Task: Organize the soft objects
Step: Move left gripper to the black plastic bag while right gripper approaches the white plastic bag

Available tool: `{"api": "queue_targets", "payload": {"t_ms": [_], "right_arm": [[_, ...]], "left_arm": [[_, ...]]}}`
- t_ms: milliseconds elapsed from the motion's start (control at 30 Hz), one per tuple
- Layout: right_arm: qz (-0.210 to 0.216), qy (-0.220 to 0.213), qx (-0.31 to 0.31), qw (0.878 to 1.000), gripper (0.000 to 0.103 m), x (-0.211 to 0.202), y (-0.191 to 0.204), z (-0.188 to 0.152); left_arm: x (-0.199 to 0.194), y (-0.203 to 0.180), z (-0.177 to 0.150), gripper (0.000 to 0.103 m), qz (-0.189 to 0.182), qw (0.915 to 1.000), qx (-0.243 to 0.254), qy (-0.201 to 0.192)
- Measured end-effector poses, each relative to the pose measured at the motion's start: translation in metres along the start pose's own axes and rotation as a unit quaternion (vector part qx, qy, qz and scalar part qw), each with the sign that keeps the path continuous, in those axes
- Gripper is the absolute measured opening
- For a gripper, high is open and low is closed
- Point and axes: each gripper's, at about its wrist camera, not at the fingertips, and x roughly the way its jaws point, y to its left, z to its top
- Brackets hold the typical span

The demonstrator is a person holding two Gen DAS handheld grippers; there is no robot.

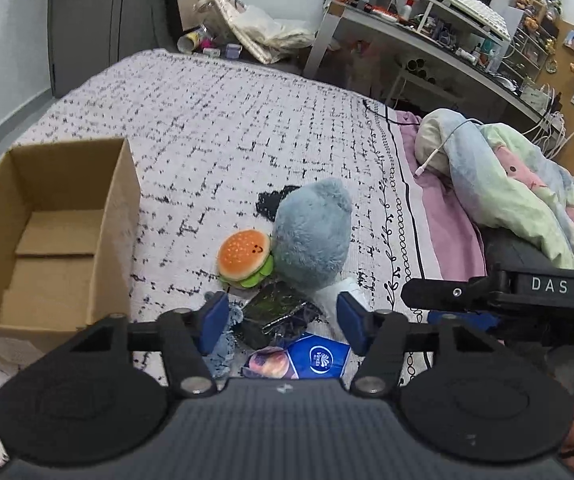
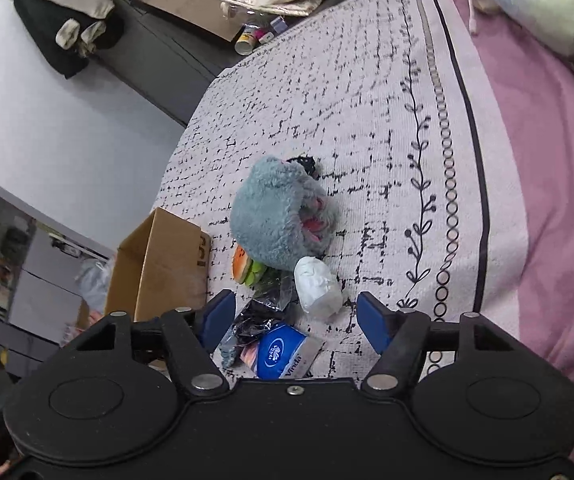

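blue tissue pack (image 1: 319, 360) between spread left hand-held gripper (image 1: 283, 322) fingers (untouched)

left wrist – above bed (image 1: 247, 120), faces desk | right wrist – faces wall | shared: plush pile (image 1: 311, 236)

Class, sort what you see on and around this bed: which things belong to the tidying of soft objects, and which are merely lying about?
Belongs to the job:
burger plush
blue furry plush
white soft toy
tissue pack
cardboard box

Lying about:
bundled quilt
white keyboard
paper cup
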Motion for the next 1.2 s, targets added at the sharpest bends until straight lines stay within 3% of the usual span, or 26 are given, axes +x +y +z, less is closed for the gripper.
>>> {"api": "queue_targets", "payload": {"t_ms": [267, 367, 600, 700, 800, 867, 933, 1033, 1200], "right_arm": [[0.025, 0.009, 0.040, 0.999, 0.052, 0.013, -0.017, 0.005], [0.031, 0.013, 0.058, 0.998, 0.046, 0.016, -0.025, 0.007], [0.037, 0.019, 0.085, 0.995, 0.044, 0.024, -0.035, 0.008], [0.035, 0.022, 0.084, 0.996, 0.044, 0.029, -0.035, 0.008], [0.031, 0.027, 0.080, 0.996, 0.044, 0.035, -0.032, 0.007], [0.028, 0.026, 0.076, 0.996, 0.044, 0.039, -0.029, 0.006], [0.031, 0.028, 0.075, 0.996, 0.046, 0.043, -0.027, 0.006], [0.032, 0.024, 0.077, 0.996, 0.053, 0.047, -0.025, 0.005], [0.032, 0.017, 0.087, 0.996, 0.054, 0.054, -0.024, 0.004]], "left_arm": [[0.019, -0.004, -0.003, 0.047, -0.029, 0.9995, 0.002, 0.013], [0.031, -0.003, -0.002, 0.039, -0.037, 0.9989, -0.011, 0.029], [0.050, -0.009, -0.002, 0.038, -0.058, 0.9974, 0.004, 0.043], [0.057, -0.008, -0.006, 0.038, -0.036, 0.9983, 0.013, 0.044], [0.062, -0.004, -0.008, 0.042, -0.010, 0.9986, 0.027, 0.043], [0.064, 0.001, -0.008, 0.045, -0.012, 0.9986, 0.021, 0.046], [0.067, 0.004, -0.009, 0.057, -0.017, 0.9986, 0.018, 0.048], [0.071, 0.004, -0.013, 0.064, -0.022, 0.9984, 0.022, 0.047], [0.078, 0.002, -0.018, 0.065, -0.016, 0.9985, 0.037, 0.036]]}}
